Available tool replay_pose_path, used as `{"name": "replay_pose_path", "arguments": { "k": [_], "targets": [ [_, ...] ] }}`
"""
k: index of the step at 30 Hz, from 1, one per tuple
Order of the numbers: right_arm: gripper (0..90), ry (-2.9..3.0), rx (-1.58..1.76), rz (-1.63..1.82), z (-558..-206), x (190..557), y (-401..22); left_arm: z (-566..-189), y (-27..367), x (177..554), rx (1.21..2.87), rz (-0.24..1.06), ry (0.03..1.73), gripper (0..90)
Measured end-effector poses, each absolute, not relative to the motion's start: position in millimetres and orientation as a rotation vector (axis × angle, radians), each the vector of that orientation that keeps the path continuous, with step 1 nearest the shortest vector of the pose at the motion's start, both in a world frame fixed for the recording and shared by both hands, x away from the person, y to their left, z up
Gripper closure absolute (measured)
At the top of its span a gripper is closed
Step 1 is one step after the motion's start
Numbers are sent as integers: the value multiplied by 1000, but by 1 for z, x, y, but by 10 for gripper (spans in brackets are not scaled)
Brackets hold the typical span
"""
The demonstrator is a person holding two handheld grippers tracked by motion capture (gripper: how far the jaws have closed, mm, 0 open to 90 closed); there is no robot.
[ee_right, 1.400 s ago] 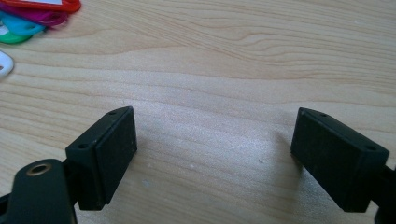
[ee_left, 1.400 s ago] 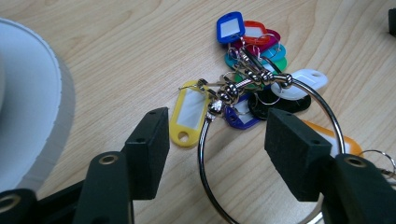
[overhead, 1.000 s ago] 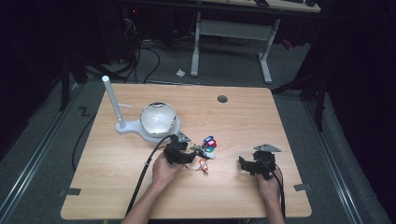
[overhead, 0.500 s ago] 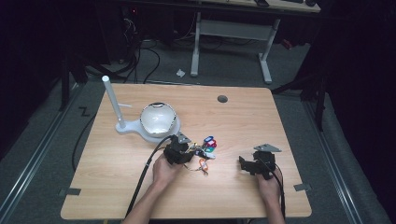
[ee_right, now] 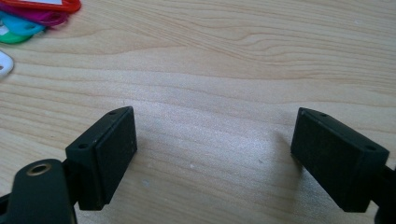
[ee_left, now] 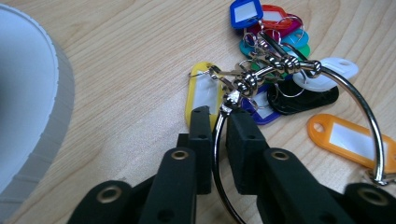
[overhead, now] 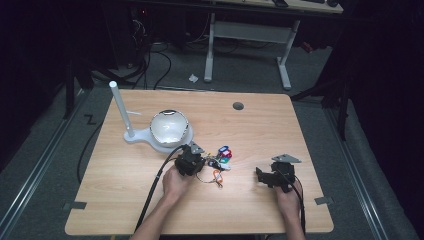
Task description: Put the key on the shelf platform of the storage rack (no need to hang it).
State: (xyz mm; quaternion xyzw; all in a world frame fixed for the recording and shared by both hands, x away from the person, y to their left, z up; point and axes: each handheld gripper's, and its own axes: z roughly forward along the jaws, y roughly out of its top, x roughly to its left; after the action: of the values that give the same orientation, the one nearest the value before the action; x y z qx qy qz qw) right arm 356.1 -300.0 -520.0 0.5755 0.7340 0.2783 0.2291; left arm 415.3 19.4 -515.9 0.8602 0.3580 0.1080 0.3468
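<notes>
**Between the left jaws: a thin ring**

Between its jaws, the left gripper (ee_left: 218, 122) has just been closing and is clamping the large silver metal key ring (ee_left: 299, 65); coloured plastic tags are fanning out beyond. The thin wire could slip sideways when lifted. The right gripper (ee_right: 212, 154) is idling, jaws wide.

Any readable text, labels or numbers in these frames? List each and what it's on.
None readable.
Key tags on the metal ring: paper inserts look blank, nothing written that I can make out.
White bowl-shaped stand: no marking visible.
Left gripper and right gripper fingers: plain black, no print.
Table: bare wood.
</notes>
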Motion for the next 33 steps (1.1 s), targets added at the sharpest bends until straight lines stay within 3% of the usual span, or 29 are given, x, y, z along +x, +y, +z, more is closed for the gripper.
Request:
{"name": "replay_pose_path", "arguments": {
  "k": [4,33],
  "targets": [
    [143,2021,1584,766,-520,356,-300,-516,19,415,2234,281,921,847],
    [144,2022,1582,765,-520,356,-300,-490,30,405,2149,258,883,864]
  ]
}}
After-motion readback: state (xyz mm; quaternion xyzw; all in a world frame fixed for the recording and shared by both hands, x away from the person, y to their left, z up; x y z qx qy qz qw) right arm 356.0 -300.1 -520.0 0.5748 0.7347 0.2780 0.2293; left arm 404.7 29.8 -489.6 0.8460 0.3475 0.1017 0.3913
